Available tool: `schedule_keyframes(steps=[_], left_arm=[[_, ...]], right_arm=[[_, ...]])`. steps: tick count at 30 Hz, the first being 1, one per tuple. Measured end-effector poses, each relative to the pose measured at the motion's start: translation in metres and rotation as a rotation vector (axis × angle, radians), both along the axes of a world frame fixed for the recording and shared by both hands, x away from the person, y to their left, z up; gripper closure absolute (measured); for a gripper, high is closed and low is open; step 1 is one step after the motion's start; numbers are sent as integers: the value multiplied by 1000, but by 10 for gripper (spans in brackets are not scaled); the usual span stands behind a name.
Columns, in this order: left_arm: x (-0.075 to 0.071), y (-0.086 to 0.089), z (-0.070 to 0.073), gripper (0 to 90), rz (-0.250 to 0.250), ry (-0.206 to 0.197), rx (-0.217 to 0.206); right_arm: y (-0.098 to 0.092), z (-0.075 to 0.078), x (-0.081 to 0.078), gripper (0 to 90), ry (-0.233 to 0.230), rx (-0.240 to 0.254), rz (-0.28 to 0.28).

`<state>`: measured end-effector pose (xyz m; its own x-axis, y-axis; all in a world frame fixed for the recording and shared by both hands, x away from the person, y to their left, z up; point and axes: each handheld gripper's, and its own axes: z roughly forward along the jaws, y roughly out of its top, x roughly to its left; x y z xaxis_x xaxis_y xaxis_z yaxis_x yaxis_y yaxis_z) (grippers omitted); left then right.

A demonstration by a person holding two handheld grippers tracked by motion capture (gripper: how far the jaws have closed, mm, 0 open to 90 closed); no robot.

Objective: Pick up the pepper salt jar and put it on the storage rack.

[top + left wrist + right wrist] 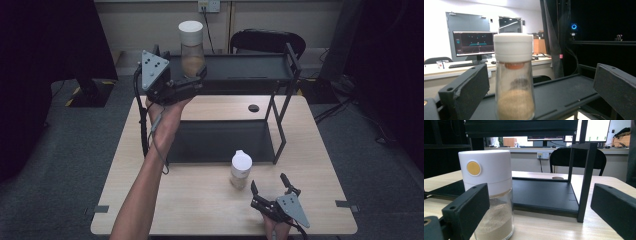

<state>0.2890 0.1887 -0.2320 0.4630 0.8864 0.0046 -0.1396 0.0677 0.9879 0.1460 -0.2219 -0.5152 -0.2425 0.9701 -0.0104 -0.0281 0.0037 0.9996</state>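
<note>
At upper centre, the left gripper (192,80), jaws apart, flanked a white-capped glass jar of brown powder (192,47) on the black metal shelf (240,67); lower right, the right gripper (270,186) gaped beside a second white-lidded jar (240,170).

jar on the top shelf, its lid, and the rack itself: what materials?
Jar: clear glass or hard plastic, glossy; the tan powder shows through the wall, and which of the two I cannot tell. Lid: opaque white, smooth matte, likely plastic. Rack: thin black shelves on slim square posts with a matte finish, probably painted metal. The left gripper is open around the jar.
</note>
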Motion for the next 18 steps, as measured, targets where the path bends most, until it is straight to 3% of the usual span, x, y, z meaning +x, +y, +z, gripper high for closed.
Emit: schedule_keyframes(steps=[9,11,18], left_arm=[[-15,6,-25,0,-9,-7,-31],[-19,7,-36,4,-6,-36,-50],[-31,13,-61,2,7,-20,-55]], right_arm=[[0,0,0,11,0,0,0],[0,0,0,11,0,0,0],[0,0,0,11,0,0,0]])
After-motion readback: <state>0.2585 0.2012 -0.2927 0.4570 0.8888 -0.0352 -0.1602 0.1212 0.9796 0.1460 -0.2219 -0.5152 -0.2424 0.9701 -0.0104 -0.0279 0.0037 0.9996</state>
